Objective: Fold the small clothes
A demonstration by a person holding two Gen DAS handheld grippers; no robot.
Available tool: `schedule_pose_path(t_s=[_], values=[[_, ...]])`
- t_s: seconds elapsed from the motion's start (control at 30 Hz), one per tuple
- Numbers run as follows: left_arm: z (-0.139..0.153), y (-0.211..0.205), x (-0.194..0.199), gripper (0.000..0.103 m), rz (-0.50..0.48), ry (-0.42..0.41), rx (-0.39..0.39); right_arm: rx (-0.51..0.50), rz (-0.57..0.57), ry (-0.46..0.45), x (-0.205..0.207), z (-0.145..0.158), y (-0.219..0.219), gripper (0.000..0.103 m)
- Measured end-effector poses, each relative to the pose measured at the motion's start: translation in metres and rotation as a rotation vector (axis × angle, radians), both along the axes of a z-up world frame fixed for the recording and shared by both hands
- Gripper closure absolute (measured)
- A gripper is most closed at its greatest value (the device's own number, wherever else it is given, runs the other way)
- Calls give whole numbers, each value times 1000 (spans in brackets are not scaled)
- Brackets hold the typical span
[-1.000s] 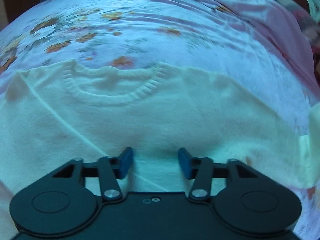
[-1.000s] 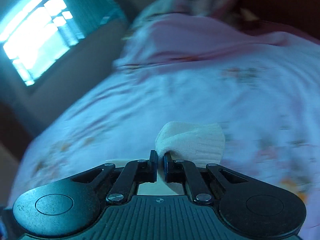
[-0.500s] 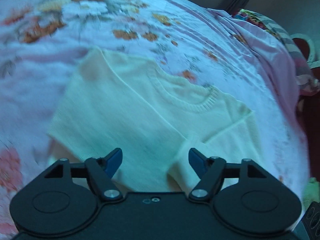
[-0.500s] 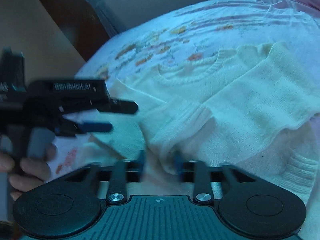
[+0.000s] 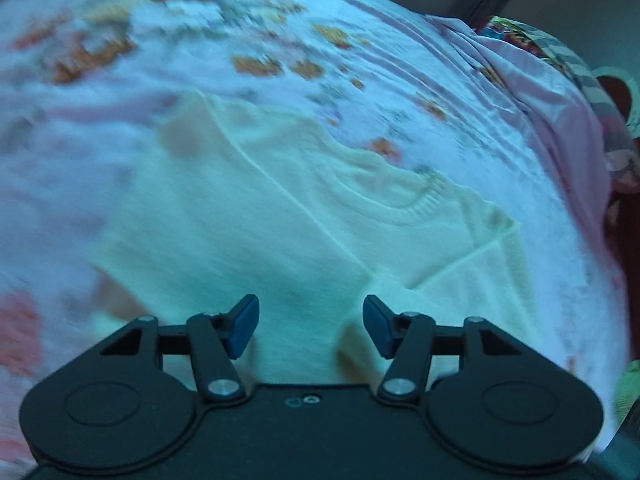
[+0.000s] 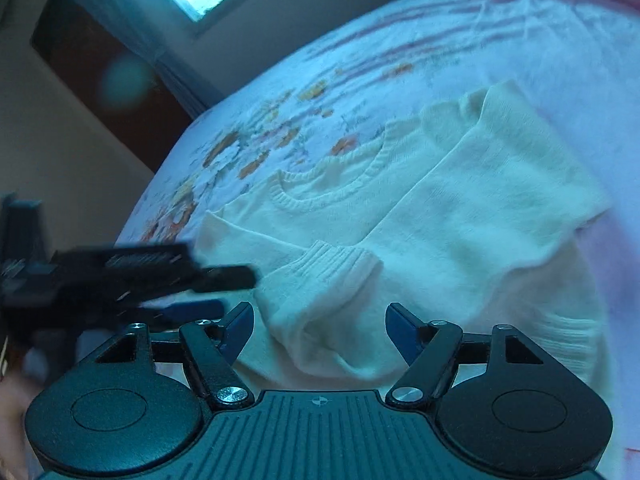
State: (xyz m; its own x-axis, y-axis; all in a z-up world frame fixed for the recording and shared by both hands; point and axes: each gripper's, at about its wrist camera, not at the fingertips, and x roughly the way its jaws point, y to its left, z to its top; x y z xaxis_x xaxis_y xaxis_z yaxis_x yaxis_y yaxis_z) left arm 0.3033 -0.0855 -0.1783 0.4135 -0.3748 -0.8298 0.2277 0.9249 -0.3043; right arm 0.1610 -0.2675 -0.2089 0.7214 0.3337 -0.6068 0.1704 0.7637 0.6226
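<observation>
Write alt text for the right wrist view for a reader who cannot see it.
A cream knit sweater lies on a floral bedsheet, one sleeve folded across its front with the ribbed cuff just ahead of the right gripper, whose blue-padded jaws are opening and hold nothing. The left gripper, blurred, reaches in from the left edge.

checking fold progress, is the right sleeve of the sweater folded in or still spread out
Folded in: the sleeve lies across the sweater front, ribbed cuff on the body.
</observation>
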Motion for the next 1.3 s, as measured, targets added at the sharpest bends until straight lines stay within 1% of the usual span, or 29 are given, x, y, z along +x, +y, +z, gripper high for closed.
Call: schedule_pose_path(t_s=[0.03,0.07,0.1,0.13,0.2,0.23,0.27,0.3,0.37,0.4,0.43,0.47,0.5,0.53,0.57,0.6,0.63,0.7,0.77,0.83,0.9,0.97,1.03,1.07,1.13,1.2,1.27,1.3], values=[[4,7,-1,48,7,-22,23,8,-14,13,9,-5,1,38],[7,13,-1,48,12,-32,47,-9,-34,41,19,-9,3,66],[9,19,1,48,13,-24,60,-18,-44,61,27,-11,4,79],[8,24,2,48,18,-12,58,-14,-43,73,34,-14,5,86],[7,31,5,49,27,8,64,-60,-26,79,40,-14,13,86],[6,35,6,49,31,15,65,-77,-4,60,39,-10,18,90],[6,39,6,49,33,25,49,-92,40,28,34,-4,27,95],[6,44,6,48,34,40,21,-110,83,0,29,2,36,95],[7,53,5,43,35,63,-36,-183,221,-74,11,14,69,95],[8,57,3,31,36,69,-64,-240,298,-95,2,16,88,95],[8,59,0,20,38,78,-86,-300,370,-97,-5,12,107,95],[8,61,-2,18,33,89,-108,-345,436,-75,-10,5,123,94],[6,62,-5,17,24,104,-124,-359,452,-69,-15,1,129,94],[3,61,-8,17,13,126,-137,-363,445,-72,-21,-2,132,89],[0,60,-11,17,8,152,-143,-346,433,-81,-27,-2,130,77],[-5,60,-13,17,7,173,-144,-315,409,-85,-33,-1,124,70],[-8,59,-16,18,5,185,-142,-302,385,-82,-37,0,118,57],[-13,59,-22,18,-1,190,-134,-300,331,-92,-48,5,105,56],[-18,57,-30,24,-14,199,-119,-317,270,-78,-51,9,93,56],[-23,57,-39,31,-32,206,-119,-303,209,-71,-57,9,77,56],[-25,56,-46,37,-45,191,-106,-306,145,-54,-61,11,62,56],[-27,54,-51,52,-54,174,-94,-288,102,-46,-65,10,49,56],[-28,52,-54,94,-57,164,-95,-286,55,-42,-69,12,39,56],[-28,52,-56,95,-53,158,-103,-300,31,-48,-72,14,35,56],[-17,52,-62,95,-39,100,-113,-329,-27,-56,-76,19,22,56],[2,52,-66,95,-39,23,-127,-371,-87,-61,-77,23,9,56],[20,60,-65,95,-23,-21,-169,-421,-136,-53,-70,26,-4,56],[27,65,-66,95,-19,-47,-174,-441,-161,-53,-69,26,-14,56]])
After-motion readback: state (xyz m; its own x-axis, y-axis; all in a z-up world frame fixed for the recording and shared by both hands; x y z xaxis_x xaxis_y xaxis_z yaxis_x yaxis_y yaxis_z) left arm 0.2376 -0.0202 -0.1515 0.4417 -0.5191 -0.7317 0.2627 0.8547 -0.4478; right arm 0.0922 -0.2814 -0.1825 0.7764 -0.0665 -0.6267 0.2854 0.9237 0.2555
